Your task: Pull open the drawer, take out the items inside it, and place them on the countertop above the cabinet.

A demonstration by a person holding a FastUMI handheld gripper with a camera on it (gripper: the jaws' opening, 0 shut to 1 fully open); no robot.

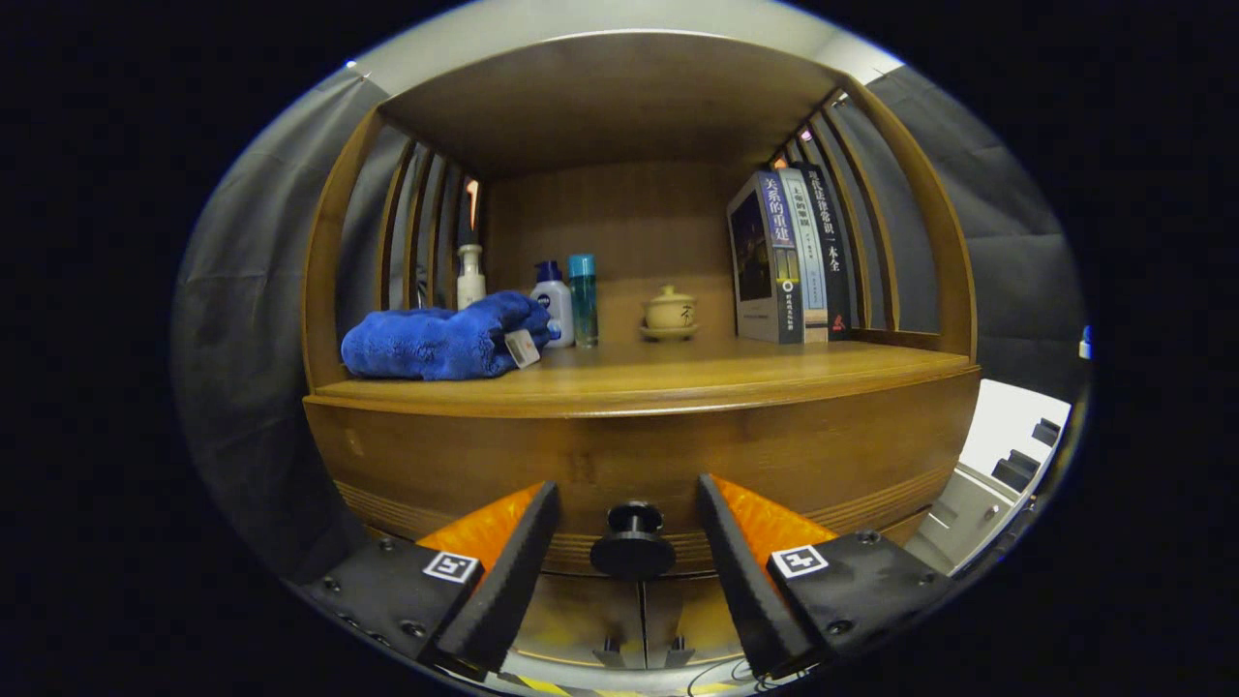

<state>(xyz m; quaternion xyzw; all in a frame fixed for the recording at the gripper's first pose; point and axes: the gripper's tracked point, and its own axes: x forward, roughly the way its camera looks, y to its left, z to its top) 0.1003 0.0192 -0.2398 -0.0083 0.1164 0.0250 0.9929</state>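
Note:
A wooden cabinet stands in front of me, its drawer front (639,455) closed under the countertop (678,382). The drawer's round black knob (633,547) sits between my two fingers with a gap on each side. My gripper (629,523) is open around it, touching nothing. A folded blue towel (440,341) lies on the countertop at the left. What is inside the drawer is hidden.
At the back of the countertop stand a white pump bottle (470,276), a white bottle with a blue cap (553,298), a teal bottle (583,299) and a small lidded cup (669,312). Several books (789,257) stand upright at the right. Two cabinet doors (641,620) lie below the drawer.

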